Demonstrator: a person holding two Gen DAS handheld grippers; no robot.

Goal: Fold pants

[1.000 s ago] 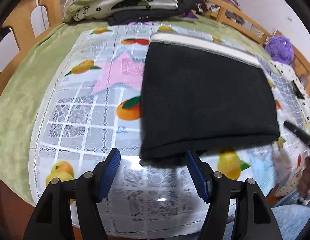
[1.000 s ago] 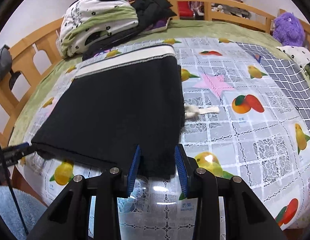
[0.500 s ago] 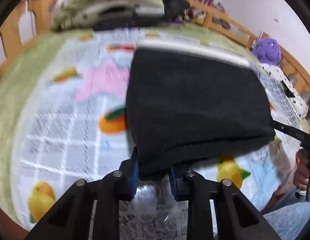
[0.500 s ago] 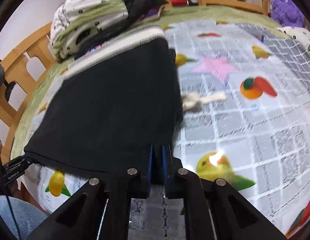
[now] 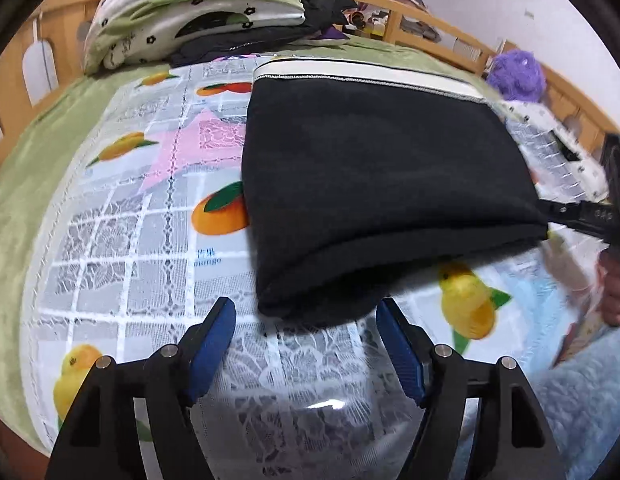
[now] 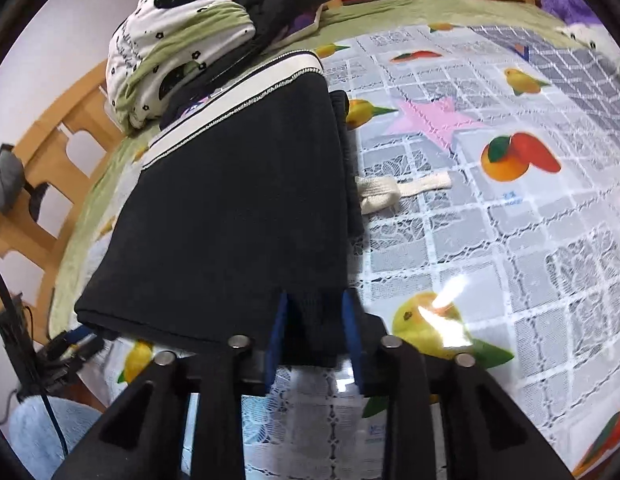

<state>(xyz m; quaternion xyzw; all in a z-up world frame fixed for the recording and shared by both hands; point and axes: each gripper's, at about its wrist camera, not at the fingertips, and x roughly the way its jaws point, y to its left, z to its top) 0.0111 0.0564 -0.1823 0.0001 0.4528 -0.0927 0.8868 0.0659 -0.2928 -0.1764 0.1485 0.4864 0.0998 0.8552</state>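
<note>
The black pants [image 5: 374, 168] lie folded on the fruit-print cloth [image 5: 149, 240], with a white waistband [image 5: 362, 74] at the far end. My left gripper [image 5: 305, 320] is open, its blue pads either side of the near left corner, which lies on the cloth. In the right wrist view the pants [image 6: 237, 208] run away from me. My right gripper [image 6: 314, 320] has its pads partly apart around the near right corner of the fold. A white drawstring [image 6: 402, 190] sticks out on the right side.
A pile of bedding and dark clothes [image 5: 205, 20] sits at the far end of the bed. A wooden rail [image 6: 65, 128] runs round the bed. A purple plush toy [image 5: 518, 76] lies far right. The green blanket [image 5: 33, 152] shows at the left edge.
Both grippers were shut on the near edge of the pants half a second ago. The left has opened wide and let go; the right has opened partly.
</note>
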